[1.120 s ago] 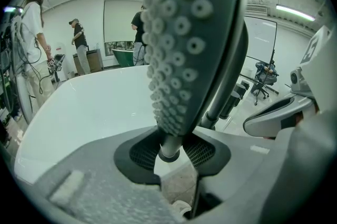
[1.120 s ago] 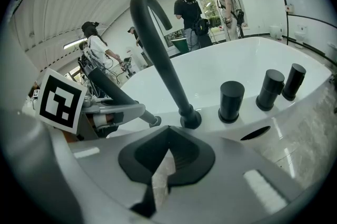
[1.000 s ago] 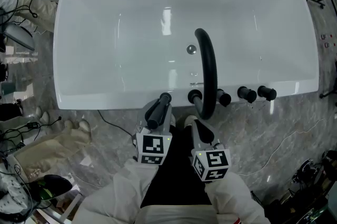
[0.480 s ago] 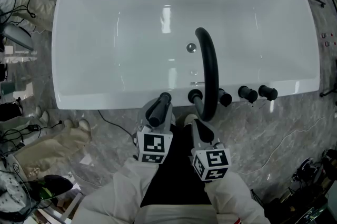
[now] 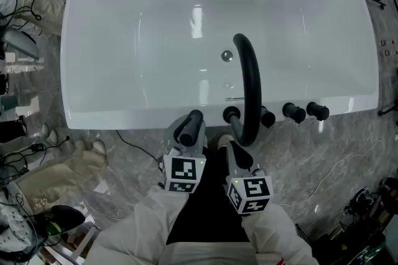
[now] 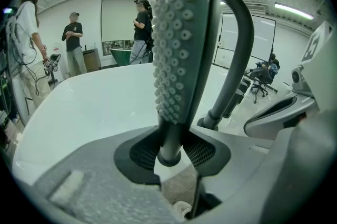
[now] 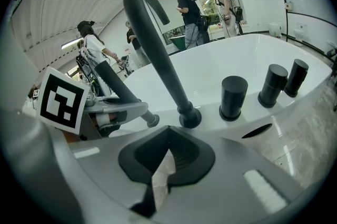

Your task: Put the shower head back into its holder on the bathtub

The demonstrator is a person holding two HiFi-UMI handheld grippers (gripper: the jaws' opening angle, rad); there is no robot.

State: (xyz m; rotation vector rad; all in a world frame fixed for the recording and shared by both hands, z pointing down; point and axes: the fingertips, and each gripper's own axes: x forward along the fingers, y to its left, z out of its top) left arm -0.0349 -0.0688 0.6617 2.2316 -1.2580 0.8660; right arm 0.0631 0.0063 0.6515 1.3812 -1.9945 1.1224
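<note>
The black shower head lies slanted between the jaws of my left gripper, just in front of the white bathtub's near rim. In the left gripper view its nubbed face rises straight up from the jaws, and my left gripper is shut on its narrow neck. My right gripper hangs beside it to the right, below the base of the curved black spout. In its own view my right gripper is shut with nothing held. I cannot make out the holder.
Three black knobs stand on the rim right of the spout base. Cables, cloth and gear lie on the marble floor at the left. Several people stand beyond the tub's far side.
</note>
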